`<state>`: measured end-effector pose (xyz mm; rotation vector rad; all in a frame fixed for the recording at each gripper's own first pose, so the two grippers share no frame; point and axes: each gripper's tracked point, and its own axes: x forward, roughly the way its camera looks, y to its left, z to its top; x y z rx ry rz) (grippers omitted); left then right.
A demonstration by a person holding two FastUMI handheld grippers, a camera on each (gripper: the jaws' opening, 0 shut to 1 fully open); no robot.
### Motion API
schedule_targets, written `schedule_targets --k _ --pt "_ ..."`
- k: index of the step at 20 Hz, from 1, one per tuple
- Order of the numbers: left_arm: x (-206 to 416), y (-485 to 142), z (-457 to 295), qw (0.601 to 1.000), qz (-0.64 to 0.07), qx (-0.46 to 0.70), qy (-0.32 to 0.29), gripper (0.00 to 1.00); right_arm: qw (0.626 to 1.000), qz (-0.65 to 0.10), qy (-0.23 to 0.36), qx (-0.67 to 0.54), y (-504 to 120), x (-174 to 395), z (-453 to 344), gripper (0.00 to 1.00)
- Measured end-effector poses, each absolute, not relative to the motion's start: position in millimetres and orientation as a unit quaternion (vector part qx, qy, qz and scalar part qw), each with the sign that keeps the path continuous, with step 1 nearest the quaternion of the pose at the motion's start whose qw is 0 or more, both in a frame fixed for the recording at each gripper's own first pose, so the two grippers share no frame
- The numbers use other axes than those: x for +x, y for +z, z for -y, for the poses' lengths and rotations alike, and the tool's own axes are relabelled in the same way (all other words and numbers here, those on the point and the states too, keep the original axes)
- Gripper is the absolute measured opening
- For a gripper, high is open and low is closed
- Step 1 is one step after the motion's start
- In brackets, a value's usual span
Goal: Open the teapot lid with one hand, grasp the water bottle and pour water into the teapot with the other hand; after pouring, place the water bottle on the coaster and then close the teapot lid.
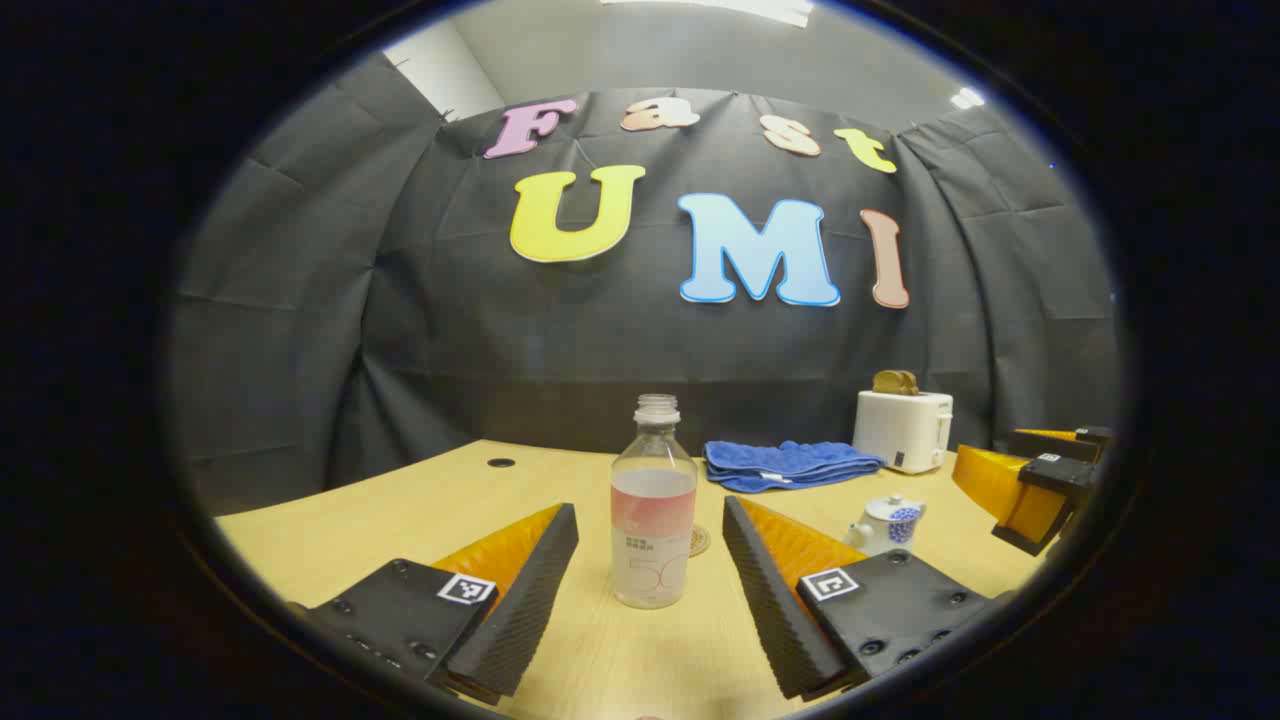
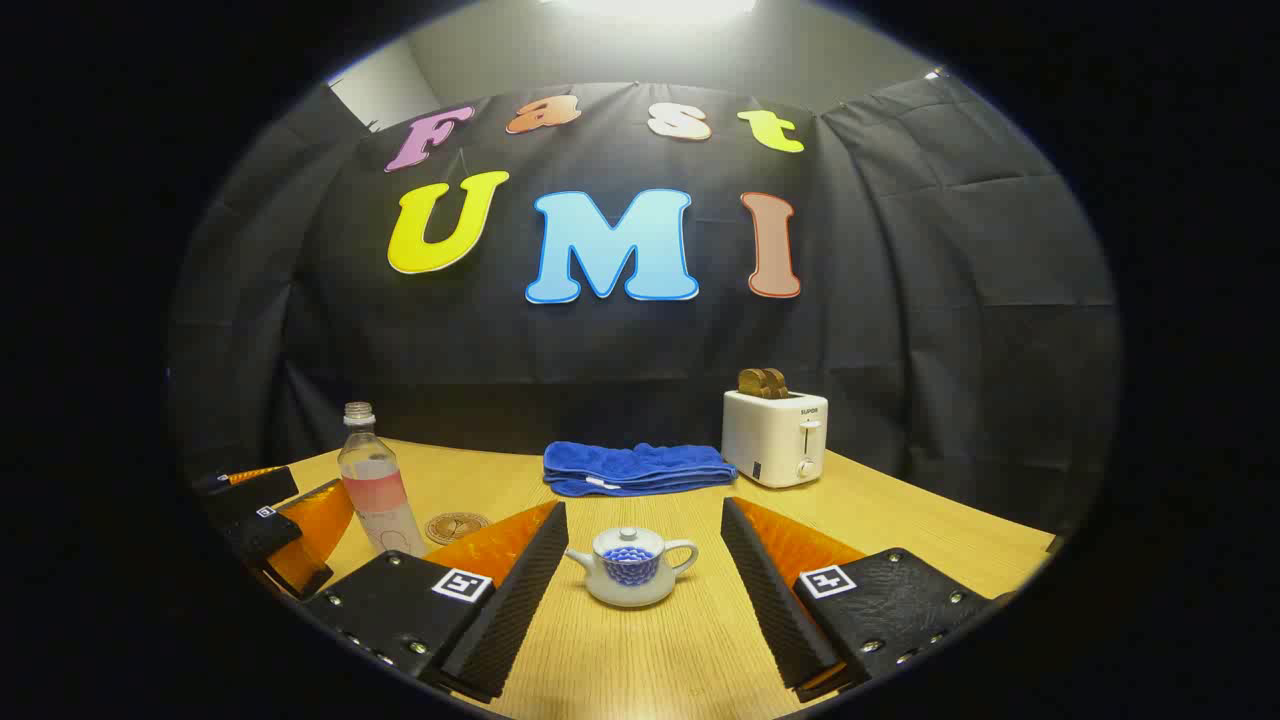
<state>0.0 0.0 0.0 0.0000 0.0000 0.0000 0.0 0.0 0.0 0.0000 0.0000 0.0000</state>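
Observation:
A clear, uncapped water bottle [image 1: 653,510] with a pink label stands upright on the wooden table [image 1: 400,510]. My left gripper [image 1: 650,512] is open, a finger on each side of the bottle with a gap on both. The round coaster [image 1: 698,541] lies just behind the bottle. A small white teapot [image 2: 632,568] with a blue pattern sits with its lid on, between the spread fingers of my open right gripper [image 2: 645,508], untouched. The right gripper view also holds the bottle [image 2: 375,485], the coaster [image 2: 456,526] and the left gripper [image 2: 285,510] at the left.
A folded blue towel [image 2: 638,468] lies at the back of the table. A white toaster [image 2: 773,435] holding toast stands to its right. The right gripper [image 1: 1035,465] appears at the far right of the left gripper view, past the teapot [image 1: 885,525].

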Motion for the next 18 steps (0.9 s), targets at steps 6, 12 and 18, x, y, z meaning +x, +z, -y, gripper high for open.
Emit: schedule_targets --k 6,12,18 --pt "-0.5 -1.2 -1.0 1.0 -0.002 0.002 0.001 1.0 1.0 -0.002 0.001 -0.002 -2.1 0.5 0.4 0.96" --pt "0.6 -0.7 -1.9 1.0 -0.002 0.003 0.001 1.0 1.0 0.0 0.004 -0.004 -0.7 2.2 -2.4 0.96" --pt "1.1 -1.2 -3.7 1.0 -0.004 0.005 0.003 1.0 1.0 0.0 0.008 -0.008 -1.4 3.6 -5.3 0.96"
